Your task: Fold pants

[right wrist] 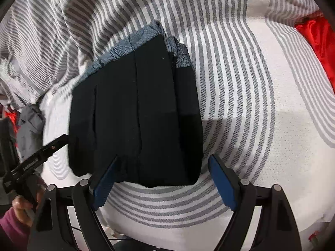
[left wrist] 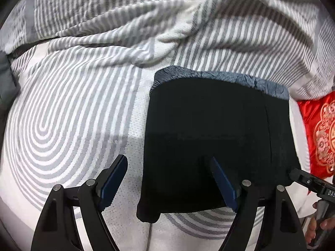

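Pants (right wrist: 136,113) folded, striped bedding (right wrist: 240,83) beside right edge.

folded black pants (right wrist: 136,113) on striped bedding (right wrist: 240,83), right tongs (right wrist: 163,167) spread wide

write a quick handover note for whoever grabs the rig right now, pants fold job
Left tool: open, holding nothing, low over the near left part of the pants.
Right tool: open, holding nothing, at the pants' near right corner.
Pants: dark, folded into a compact rectangle, lying flat on the striped bedding. A blue-grey fuzzy lining shows along the far edge.
Done: the fold looks essentially finished.
Left: probably only a tidy-up of the edges or one more fold, if wanted.
Nearby: a red embroidered cushion lies to the right.
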`<state>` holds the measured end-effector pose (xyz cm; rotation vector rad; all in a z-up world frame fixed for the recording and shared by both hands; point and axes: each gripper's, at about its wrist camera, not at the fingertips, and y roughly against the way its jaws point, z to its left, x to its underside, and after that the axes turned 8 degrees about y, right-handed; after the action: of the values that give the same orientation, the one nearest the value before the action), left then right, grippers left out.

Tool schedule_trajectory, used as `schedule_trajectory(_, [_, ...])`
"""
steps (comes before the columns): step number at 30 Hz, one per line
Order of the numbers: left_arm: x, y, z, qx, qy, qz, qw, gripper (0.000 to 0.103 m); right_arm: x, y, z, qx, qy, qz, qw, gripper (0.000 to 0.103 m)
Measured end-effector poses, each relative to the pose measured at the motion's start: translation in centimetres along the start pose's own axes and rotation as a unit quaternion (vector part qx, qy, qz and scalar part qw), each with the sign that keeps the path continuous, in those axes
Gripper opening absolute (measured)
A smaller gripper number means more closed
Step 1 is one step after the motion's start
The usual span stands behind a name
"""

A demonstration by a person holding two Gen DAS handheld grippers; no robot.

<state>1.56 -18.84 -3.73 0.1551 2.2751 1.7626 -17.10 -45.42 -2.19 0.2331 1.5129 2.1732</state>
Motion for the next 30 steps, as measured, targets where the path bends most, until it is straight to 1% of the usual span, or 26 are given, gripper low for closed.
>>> schedule_trajectory(2, [-0.1, 0.1, 0.5, 0.000, 0.002, 0.001, 1.0000, 0.082, 0.1, 0.7, -0.3, -0.013, 0.000, -0.009, 1.000, 0.088])
schedule_trajectory(4, [-0.2, 0.0, 0.9, 0.007, 0.004, 0.009, 0.9999, 0.082, 0.1, 1.2, -0.6, -0.028, 0.000, -0.016, 0.999, 0.088])
schedule_trajectory(7, [-0.6, -0.3, 0.9, -0.003, 0.003, 0.018, 0.9998, 0.082, -0.1, 1.7, -1.7, -0.057, -0.009, -0.020, 0.998, 0.088])
schedule_trajectory(8, [-0.8, -0.6, 0.9, 0.000, 0.003, 0.025, 0.9997, 0.082, -0.2, 1.7, -1.9, -0.064, -0.012, -0.022, 0.998, 0.088])
schedule_trajectory(10, [-1.1, -0.9, 0.8, 0.013, 0.004, 0.038, 0.9992, 0.082, -0.6, 2.0, -2.6, -0.080, -0.018, -0.029, 0.996, 0.088])
schedule_trajectory(13, [-1.8, -1.7, 1.0, 0.051, 0.004, 0.062, 0.9967, 0.082, -1.3, 2.0, -3.9, -0.103, -0.023, -0.032, 0.994, 0.088])
schedule_trajectory(15, [-2.2, -2.1, 1.0, 0.061, -0.005, 0.069, 0.9958, 0.082, -1.9, 1.6, -4.9, -0.120, -0.026, -0.028, 0.992, 0.088])
schedule_trajectory(17, [-2.6, -2.6, 0.9, 0.061, -0.021, 0.073, 0.9953, 0.082, -2.2, 1.2, -6.1, -0.132, -0.029, -0.025, 0.990, 0.088])
schedule_trajectory(19, [-3.0, -3.3, 1.0, 0.066, -0.030, 0.086, 0.9937, 0.082, -2.7, 0.7, -7.2, -0.139, -0.034, -0.023, 0.989, 0.088])
schedule_trajectory(22, [-3.5, -4.2, 1.0, 0.081, -0.038, 0.105, 0.9904, 0.082, -3.5, -0.4, -8.5, -0.167, -0.045, -0.016, 0.985, 0.088])
schedule_trajectory(25, [-3.6, -5.1, 0.9, 0.103, -0.045, 0.130, 0.9851, 0.082, -4.1, -1.9, -9.0, -0.201, -0.043, 0.000, 0.979, 0.088])
schedule_trajectory(30, [-4.1, -6.4, 0.5, 0.124, -0.053, 0.155, 0.9787, 0.082, -5.2, -4.5, -8.8, -0.226, -0.016, 0.035, 0.973, 0.088])
